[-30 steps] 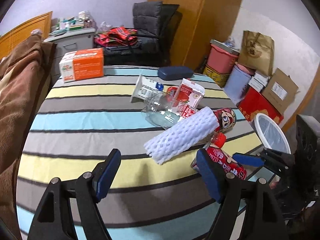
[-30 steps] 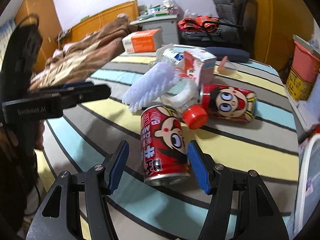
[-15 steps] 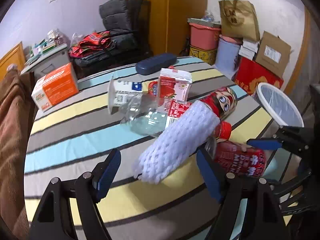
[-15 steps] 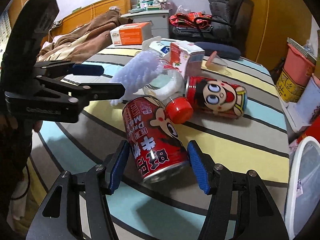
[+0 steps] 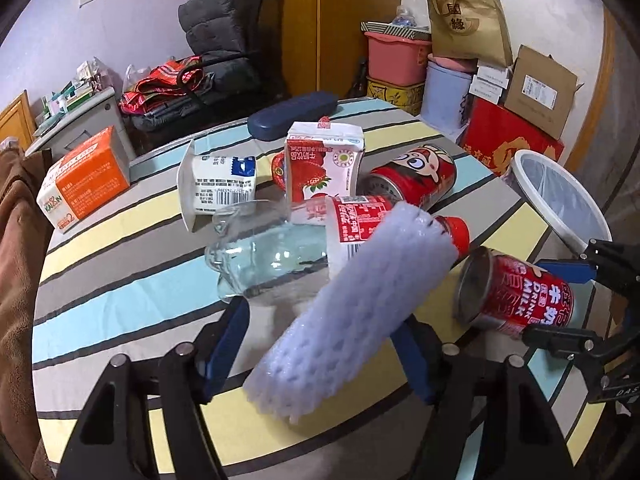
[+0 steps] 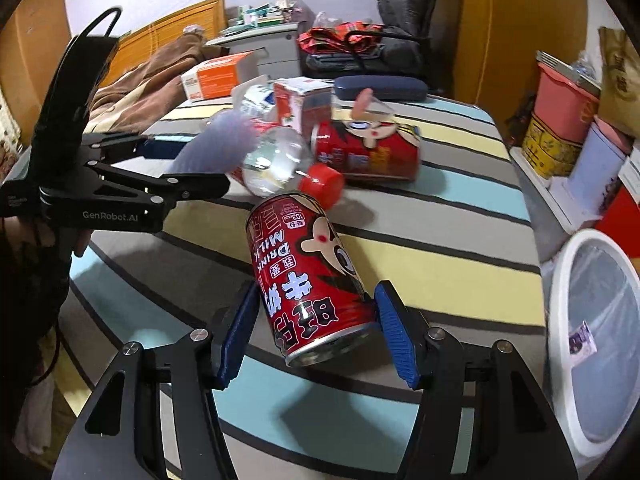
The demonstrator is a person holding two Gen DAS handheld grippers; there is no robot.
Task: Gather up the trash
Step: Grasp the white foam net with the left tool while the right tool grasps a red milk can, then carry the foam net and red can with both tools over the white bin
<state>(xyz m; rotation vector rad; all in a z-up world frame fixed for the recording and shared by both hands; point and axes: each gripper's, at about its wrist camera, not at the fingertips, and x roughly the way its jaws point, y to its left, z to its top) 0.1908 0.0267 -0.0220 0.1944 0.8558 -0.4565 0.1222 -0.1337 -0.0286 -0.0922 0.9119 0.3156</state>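
My right gripper point(image 6: 316, 330) is shut on a red milk can point(image 6: 310, 280) and holds it tilted above the striped table point(image 6: 440, 248); the can also shows in the left wrist view point(image 5: 516, 294). My left gripper point(image 5: 320, 344) is open around a white foam net sleeve point(image 5: 352, 320), which leans on a clear plastic bottle point(image 5: 276, 256) with a red cap. A second red can point(image 5: 416, 178), a strawberry milk carton point(image 5: 324, 164) and a white carton point(image 5: 216, 182) lie behind. A white trash bin point(image 6: 596, 320) stands at the table's right edge.
An orange box point(image 5: 86, 178) and a dark blue glasses case point(image 5: 292, 114) lie at the table's far side. Boxes, tubs and a paper bag point(image 5: 464, 20) are stacked on the right. A brown blanket point(image 5: 16, 248) lies to the left.
My left gripper moved forward so the foam sleeve now lies between its fingers. My right gripper closed on the red can and lifted it off the table.
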